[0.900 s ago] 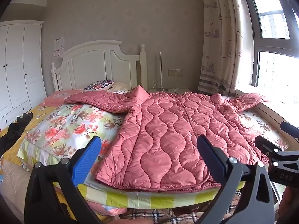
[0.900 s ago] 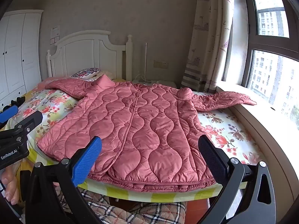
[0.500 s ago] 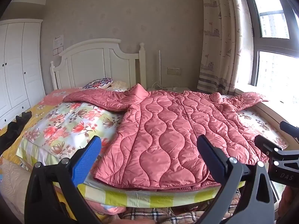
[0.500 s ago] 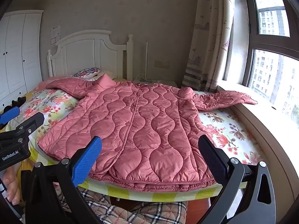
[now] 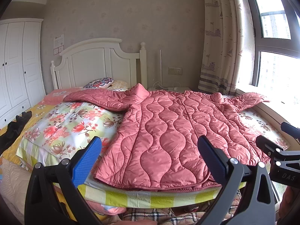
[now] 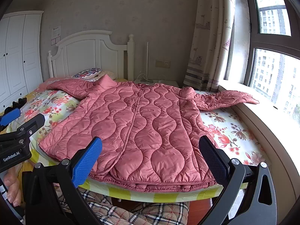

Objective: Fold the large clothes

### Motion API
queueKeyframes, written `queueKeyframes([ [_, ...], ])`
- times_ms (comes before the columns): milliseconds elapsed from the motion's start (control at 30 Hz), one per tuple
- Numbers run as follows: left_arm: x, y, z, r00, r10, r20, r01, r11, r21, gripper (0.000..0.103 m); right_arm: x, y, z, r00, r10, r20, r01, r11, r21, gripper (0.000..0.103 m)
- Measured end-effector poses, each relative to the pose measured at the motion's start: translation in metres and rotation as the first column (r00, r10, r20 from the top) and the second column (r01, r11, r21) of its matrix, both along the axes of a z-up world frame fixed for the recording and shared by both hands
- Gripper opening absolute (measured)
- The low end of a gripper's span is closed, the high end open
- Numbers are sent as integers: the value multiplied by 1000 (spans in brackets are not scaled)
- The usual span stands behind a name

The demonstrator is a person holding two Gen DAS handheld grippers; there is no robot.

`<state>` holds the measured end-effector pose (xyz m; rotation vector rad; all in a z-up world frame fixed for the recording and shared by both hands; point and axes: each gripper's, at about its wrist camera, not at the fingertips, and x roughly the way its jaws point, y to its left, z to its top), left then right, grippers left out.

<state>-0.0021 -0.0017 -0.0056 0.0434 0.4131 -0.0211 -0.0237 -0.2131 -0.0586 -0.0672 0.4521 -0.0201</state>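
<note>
Over on the left, the left gripper (image 5: 150,153) hangs short of the foot of the bed (image 5: 150,198), fingers spread wide, nothing between them. Ahead of it sits the flowered quilt (image 5: 65,123), bunched into a raised hump, and that's the first worry: the jacket's left sleeve (image 5: 97,98) is draped up over that hump, so a pull there could drag the quilt along or leave the sleeve folded crooked.

Moving to the middle, the pink quilted jacket (image 6: 142,123) lies spread face-up across the bed, collar towards the headboard (image 6: 90,56), hem right at the near edge of the mattress. That hem looks to be slightly overhanging. The fabric looks slick and puffy to me; pinch too little of it and I'd expect it to slide out, pinch only the top layer and the front panel could peel away from the back.

Now the right gripper (image 6: 150,153), also gaping open and empty, poised just short of the hem. Further right, the right sleeve (image 6: 228,99) stretches out onto the window ledge (image 6: 271,123), off the mattress. If the body gets folded first, that sleeve may snag on the ledge or trail off into the gap. And any sharp tug towards us could pull the whole jacket off the bed.
</note>
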Motion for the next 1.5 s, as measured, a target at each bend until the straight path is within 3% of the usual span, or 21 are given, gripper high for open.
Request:
queueKeyframes([
  [1500,5,4,2,1000,1,0,-1,1000,-6,101,-1,3,0,1000,5,-6,-5,1000,14,99],
])
